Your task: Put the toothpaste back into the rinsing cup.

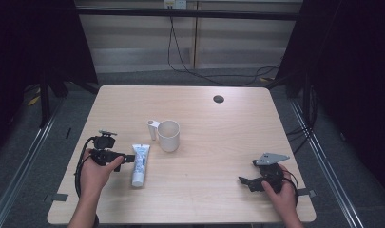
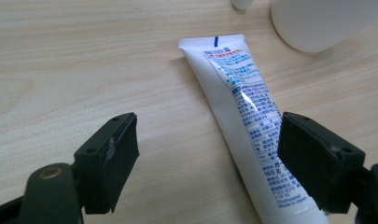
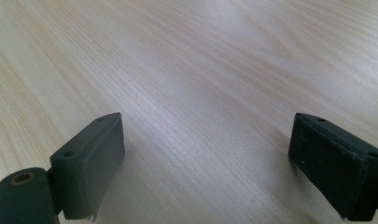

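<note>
Both jaws of my left gripper (image 2: 207, 161) are standing wide beside the toothpaste tube (image 2: 245, 116), lying flat near the white mug (image 1: 168, 135); my right gripper (image 3: 205, 163) is gaping over bare table (image 3: 186, 70).

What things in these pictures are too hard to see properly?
- Toothpaste tube: its cap end is cut off by the bottom edge of the left gripper view, partly behind a jaw.
- The tube's small print is too tiny to read there.
- White mug: the high view does not show its inside bottom; the wall hides it.
</note>
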Action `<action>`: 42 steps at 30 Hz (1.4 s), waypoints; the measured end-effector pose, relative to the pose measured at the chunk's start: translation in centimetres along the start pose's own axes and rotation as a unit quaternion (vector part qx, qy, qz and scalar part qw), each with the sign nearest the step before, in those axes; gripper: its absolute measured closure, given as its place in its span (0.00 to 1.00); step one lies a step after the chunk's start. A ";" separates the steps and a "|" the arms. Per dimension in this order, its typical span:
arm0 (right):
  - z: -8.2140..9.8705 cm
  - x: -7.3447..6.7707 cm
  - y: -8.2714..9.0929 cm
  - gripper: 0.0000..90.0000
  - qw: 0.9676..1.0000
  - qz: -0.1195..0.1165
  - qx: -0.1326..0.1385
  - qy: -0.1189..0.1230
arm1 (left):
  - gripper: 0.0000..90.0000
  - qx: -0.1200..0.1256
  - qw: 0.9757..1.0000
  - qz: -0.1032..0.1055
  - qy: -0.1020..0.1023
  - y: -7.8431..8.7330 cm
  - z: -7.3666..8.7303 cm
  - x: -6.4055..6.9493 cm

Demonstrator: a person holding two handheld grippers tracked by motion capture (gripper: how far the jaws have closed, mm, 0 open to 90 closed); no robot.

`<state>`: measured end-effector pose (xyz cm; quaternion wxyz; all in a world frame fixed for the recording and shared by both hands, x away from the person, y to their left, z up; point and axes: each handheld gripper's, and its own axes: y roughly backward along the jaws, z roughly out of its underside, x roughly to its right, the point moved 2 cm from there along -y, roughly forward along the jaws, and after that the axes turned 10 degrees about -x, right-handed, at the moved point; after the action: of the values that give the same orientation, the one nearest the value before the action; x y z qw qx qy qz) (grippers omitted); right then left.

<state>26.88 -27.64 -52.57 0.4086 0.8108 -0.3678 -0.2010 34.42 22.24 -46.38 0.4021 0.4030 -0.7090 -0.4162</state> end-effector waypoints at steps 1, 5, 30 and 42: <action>0.0 0.0 0.0 0.11 1.000 0.000 0.000 0.000 | 0.22 0.000 1.000 0.000 0.000 0.0 0.0 0.0; 0.0 0.0 0.0 0.11 1.000 0.001 0.000 0.000 | 0.22 -0.005 1.000 0.001 -0.003 0.0 -0.5 0.4; 0.0 0.0 0.0 0.11 1.000 0.000 0.000 0.000 | 0.24 -0.047 0.999 0.000 0.002 -1.8 -2.4 2.4; 0.0 0.0 0.0 0.11 1.000 0.001 0.000 0.001 | 0.29 -0.060 0.998 -0.004 0.017 -3.8 -3.0 3.2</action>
<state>26.89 -27.65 -52.56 0.4090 0.8105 -0.3684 -0.2002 36.88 17.33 -48.14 0.4364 0.3878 -0.6741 -0.4525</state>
